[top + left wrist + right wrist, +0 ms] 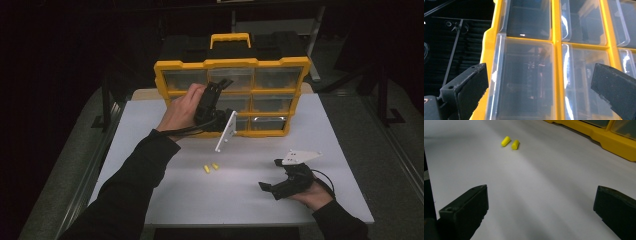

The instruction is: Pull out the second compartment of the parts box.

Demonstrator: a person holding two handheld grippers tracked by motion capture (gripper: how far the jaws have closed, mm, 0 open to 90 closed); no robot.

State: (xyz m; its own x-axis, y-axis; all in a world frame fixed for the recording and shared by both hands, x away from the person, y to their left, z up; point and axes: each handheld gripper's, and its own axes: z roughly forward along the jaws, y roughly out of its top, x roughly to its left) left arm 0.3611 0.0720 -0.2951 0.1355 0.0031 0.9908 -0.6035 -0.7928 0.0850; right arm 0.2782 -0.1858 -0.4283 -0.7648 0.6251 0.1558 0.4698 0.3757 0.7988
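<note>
A yellow organizer case (165, 70) stands upright at the back of the white table (150, 130), with clear-fronted bins in a grid. My left gripper (218, 85) is raised against its front, open. In the left gripper view the left gripper (540, 72) has its jaws spread either side of one clear bin (524, 80), close to it, with nothing held. Two small yellow cylinders (210, 167) lie side by side on the table's middle. My right gripper (270, 174) rests low at the front right, open and empty. In the right gripper view the right gripper (541, 190) points toward the cylinders (510, 143).
The case's yellow handle (230, 39) sticks up at the top. Its yellow base edge (614, 142) runs along the upper right of the right gripper view. Dark floor and metal rails surround the table.
</note>
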